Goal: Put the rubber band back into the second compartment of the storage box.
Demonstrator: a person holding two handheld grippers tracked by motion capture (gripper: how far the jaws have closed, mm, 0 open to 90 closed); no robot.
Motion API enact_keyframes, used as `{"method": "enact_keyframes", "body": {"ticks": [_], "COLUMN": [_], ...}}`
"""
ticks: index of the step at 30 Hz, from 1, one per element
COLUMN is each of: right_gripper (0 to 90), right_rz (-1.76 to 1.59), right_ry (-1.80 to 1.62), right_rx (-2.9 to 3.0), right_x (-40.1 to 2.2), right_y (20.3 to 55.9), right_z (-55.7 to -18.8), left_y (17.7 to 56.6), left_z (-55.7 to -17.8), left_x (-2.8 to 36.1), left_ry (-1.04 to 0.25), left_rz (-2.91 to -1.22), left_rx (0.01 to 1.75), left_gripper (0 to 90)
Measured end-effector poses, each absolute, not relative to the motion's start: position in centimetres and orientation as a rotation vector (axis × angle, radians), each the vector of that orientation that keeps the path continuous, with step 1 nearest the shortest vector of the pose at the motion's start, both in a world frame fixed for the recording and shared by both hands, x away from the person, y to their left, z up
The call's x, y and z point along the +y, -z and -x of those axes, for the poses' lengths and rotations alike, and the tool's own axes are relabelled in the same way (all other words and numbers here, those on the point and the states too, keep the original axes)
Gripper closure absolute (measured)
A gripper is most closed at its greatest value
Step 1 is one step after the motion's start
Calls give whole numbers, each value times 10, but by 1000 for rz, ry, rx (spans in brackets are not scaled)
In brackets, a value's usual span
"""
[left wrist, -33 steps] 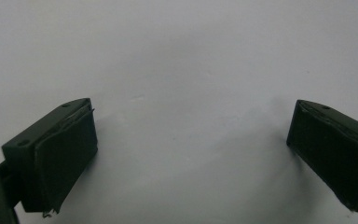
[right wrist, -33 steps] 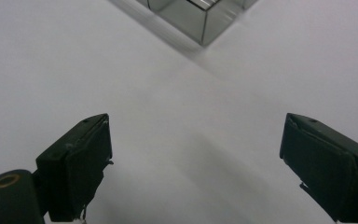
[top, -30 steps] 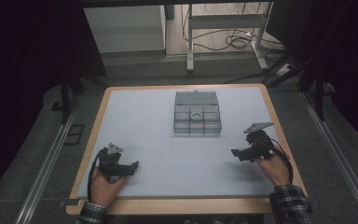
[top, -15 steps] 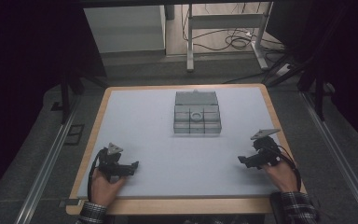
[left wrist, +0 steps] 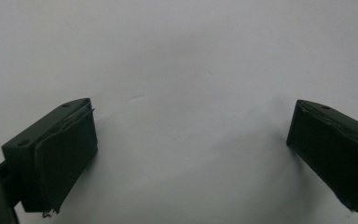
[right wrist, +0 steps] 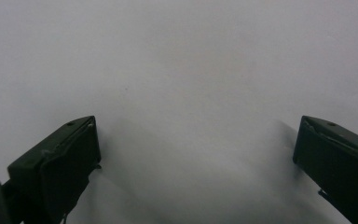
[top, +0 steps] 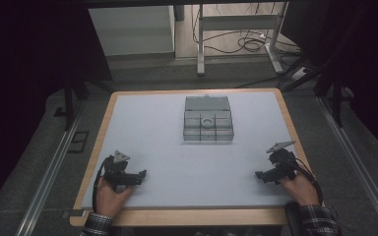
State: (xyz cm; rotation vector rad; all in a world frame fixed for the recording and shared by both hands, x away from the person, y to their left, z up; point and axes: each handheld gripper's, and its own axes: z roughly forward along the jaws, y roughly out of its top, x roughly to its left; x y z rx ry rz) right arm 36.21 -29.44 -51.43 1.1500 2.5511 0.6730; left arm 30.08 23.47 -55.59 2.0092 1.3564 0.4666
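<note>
High view: fixed overhead, looking forward and down across whole bench (top: 177, 147). Both claw views: close, angled down at bare bench surface (left wrist: 182, 70) between own jaws, shared with high view.

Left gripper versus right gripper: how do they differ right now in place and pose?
The left gripper sits at the table's near left, with jaws pointing right toward the middle; the right gripper sits at the near right, with jaws pointing left. The left gripper's grey plate lies nearer its hand; the right gripper's plate stands farther back, by the table's right edge. Both are open with nothing between the jaws, low over bare white surface, well short of the clear compartment box.
</note>
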Motion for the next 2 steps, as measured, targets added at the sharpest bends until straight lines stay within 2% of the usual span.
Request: {"method": "enact_keyframes", "body": {"ticks": [2], "right_gripper": [2], "right_rz": [-1163], "right_ry": [-662], "right_rx": [2547], "right_x": [-294], "right_y": [514], "right_z": [-362], "left_y": [556], "left_z": [-301], "left_x": [235], "left_ry": [-465], "left_rz": [-2003], "left_rx": [1359], "left_gripper": [18]}}
